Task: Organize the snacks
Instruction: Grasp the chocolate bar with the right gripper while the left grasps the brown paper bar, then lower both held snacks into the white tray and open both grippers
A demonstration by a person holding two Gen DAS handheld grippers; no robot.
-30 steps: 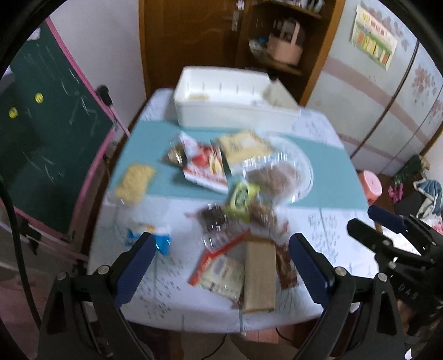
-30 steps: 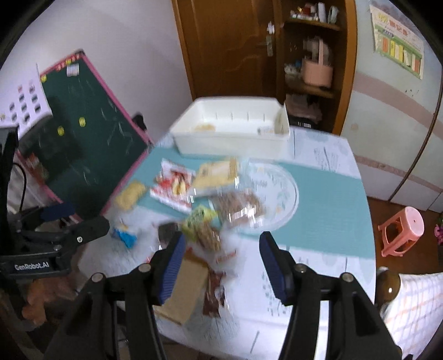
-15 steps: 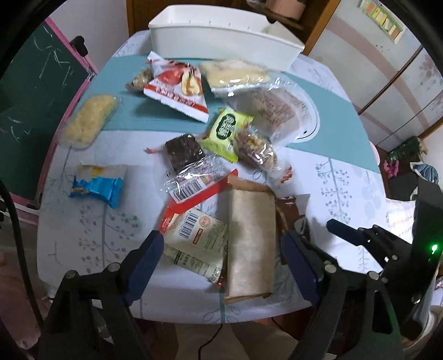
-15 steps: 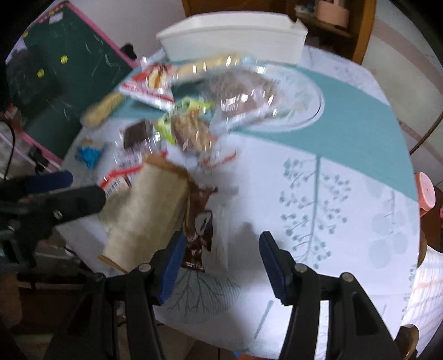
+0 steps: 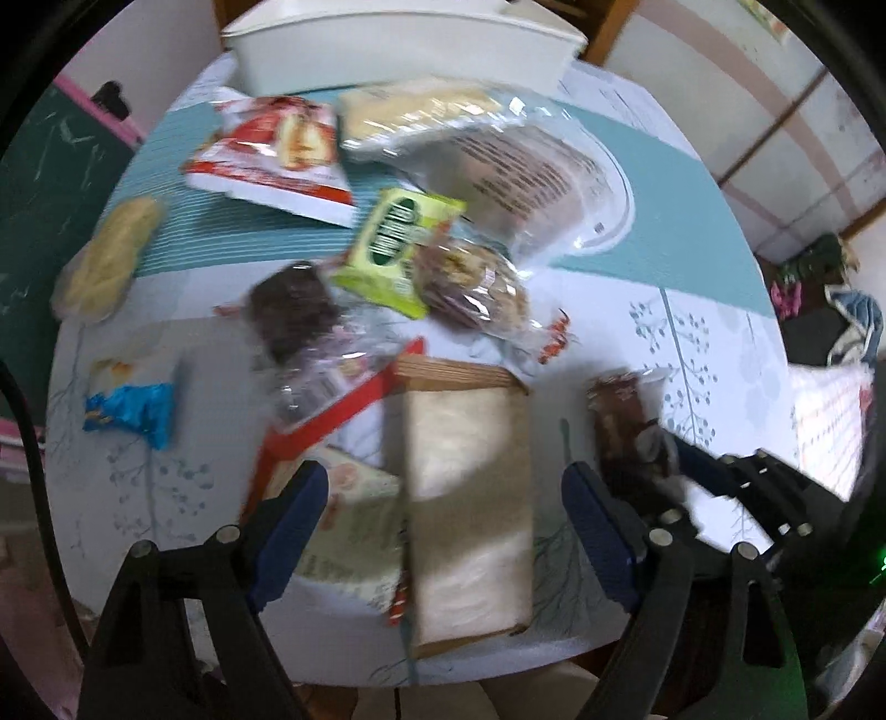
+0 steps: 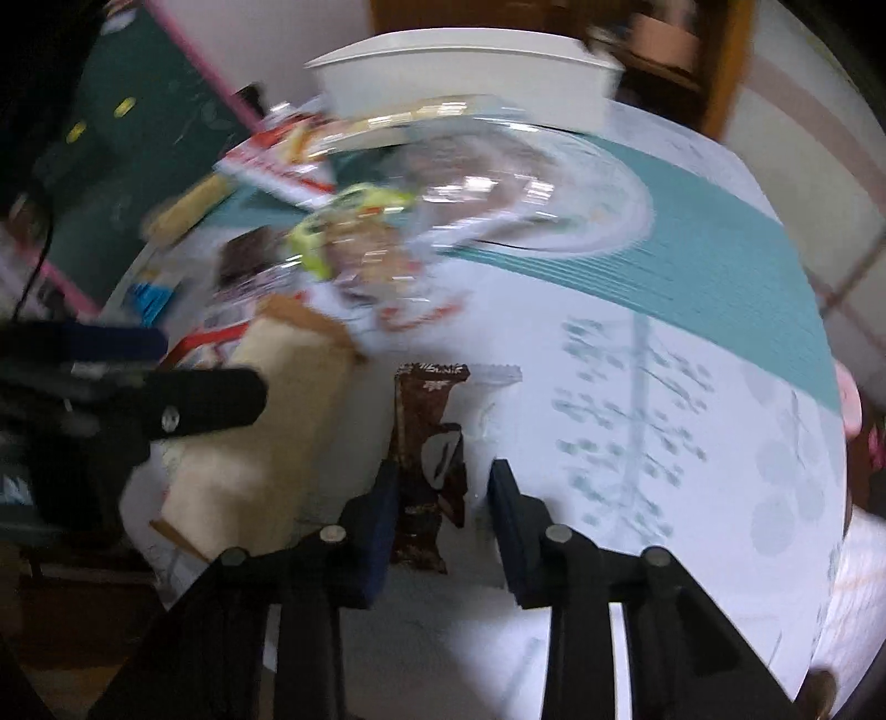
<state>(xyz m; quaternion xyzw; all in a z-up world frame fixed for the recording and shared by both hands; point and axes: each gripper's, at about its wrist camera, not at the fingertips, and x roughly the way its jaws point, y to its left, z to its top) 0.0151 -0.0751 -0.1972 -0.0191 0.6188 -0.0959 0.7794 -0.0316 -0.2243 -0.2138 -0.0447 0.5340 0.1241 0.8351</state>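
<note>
Several snacks lie on a round table (image 5: 692, 343). My left gripper (image 5: 443, 526) points down over a long tan paper packet (image 5: 465, 487); its blue pads stand open on either side, clear of it. My right gripper (image 6: 443, 498) straddles a brown chocolate wrapper (image 6: 426, 443), also seen in the left wrist view (image 5: 620, 421). Its jaws are closing; the left pad is at the wrapper's edge and a gap shows at the right pad. A white bin (image 5: 387, 44) stands at the table's far edge.
A red-and-white bag (image 5: 271, 149), a green packet (image 5: 393, 249), a clear tray of brown cake (image 5: 526, 171), a dark brownie (image 5: 293, 315), a blue packet (image 5: 133, 410) and a yellow packet (image 5: 111, 260) lie scattered. A green chalkboard (image 5: 44, 183) stands left.
Both grippers have sunk close to the table. The right jaws have narrowed around the brown wrapper. The left jaws have narrowed a little and now hang over the tan packet.
</note>
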